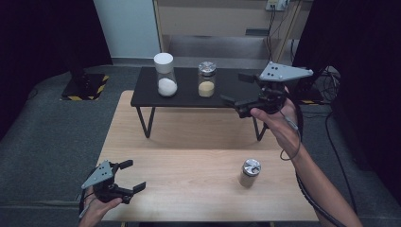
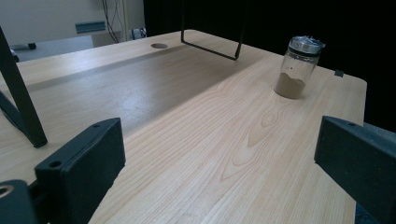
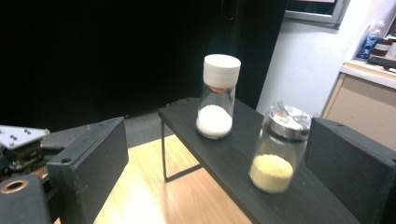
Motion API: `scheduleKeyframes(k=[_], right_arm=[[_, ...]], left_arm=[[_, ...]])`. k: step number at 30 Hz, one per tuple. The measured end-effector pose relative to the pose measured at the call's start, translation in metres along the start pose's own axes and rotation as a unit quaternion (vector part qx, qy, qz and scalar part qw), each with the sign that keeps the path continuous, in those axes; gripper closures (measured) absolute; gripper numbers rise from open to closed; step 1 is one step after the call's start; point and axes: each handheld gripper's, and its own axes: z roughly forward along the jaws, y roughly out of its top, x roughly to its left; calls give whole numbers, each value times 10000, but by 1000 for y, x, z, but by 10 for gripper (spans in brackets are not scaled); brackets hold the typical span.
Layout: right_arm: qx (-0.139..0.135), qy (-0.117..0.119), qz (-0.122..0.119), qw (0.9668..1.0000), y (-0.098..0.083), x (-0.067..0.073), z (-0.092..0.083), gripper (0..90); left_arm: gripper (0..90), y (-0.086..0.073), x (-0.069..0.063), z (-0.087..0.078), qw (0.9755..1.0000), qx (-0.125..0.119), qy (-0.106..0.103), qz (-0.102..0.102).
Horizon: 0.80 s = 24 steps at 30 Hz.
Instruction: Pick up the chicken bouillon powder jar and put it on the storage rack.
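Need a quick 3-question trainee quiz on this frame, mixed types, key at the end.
1. True or false: the right gripper is shut on the jar with the yellow grains.
2. Which jar stands on the wooden table, not the black shelf? A. white-lidded jar B. jar with yellow grains C. jar with brown powder
3. Fill in: the left gripper has its jaws ____.

Key: 1 false, its jaws are open and short of the jar; 2 C; 3 open.
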Motion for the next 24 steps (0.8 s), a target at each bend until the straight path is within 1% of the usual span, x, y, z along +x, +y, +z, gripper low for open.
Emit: scheduleKeyframes(k=[2, 4, 6, 8, 10, 12, 14, 16, 18, 21, 22, 24], right_arm=[[-4, -6, 28, 10000, -5, 2, -6, 66], [23, -18, 3, 10000, -9, 4, -11, 66], [20, 12, 37, 10000, -14, 6, -16, 64], [62, -41, -41, 10000, -16, 11, -22, 64], [37, -8, -15, 10000, -21, 12, -27, 62], [45, -41, -38, 10000, -26, 16, -33, 62], [51, -29, -11, 10000, -29, 18, -38, 60], [83, -65, -57, 9999, -32, 21, -43, 61], [61, -23, 22, 10000, -37, 22, -48, 58], [92, -97, -49, 9999, -43, 28, -56, 58], [86, -76, -11, 9999, -45, 28, -58, 58], [90, -133, -14, 9999, -49, 31, -64, 58]], left_arm=[[7, 0, 0, 0, 10000, 2, -6, -4], [6, 0, 0, 0, 10000, 1, -4, -8], [6, 0, 0, 0, 10000, -4, -2, -11], [6, 0, 0, 0, 10000, -3, 3, -12], [6, 0, 0, 0, 10000, -3, 4, -12], [6, 0, 0, 0, 10000, -8, 5, -10], [6, 0, 0, 0, 10000, -5, 11, -3], [6, 0, 0, 0, 10000, -7, 12, 0], [6, 0, 0, 0, 10000, -3, 12, 2], [6, 0, -1, 0, 10000, 0, 13, 7], [6, 0, -1, 0, 10000, -1, 13, 5], [6, 1, -1, 0, 10000, 1, 14, 4]])
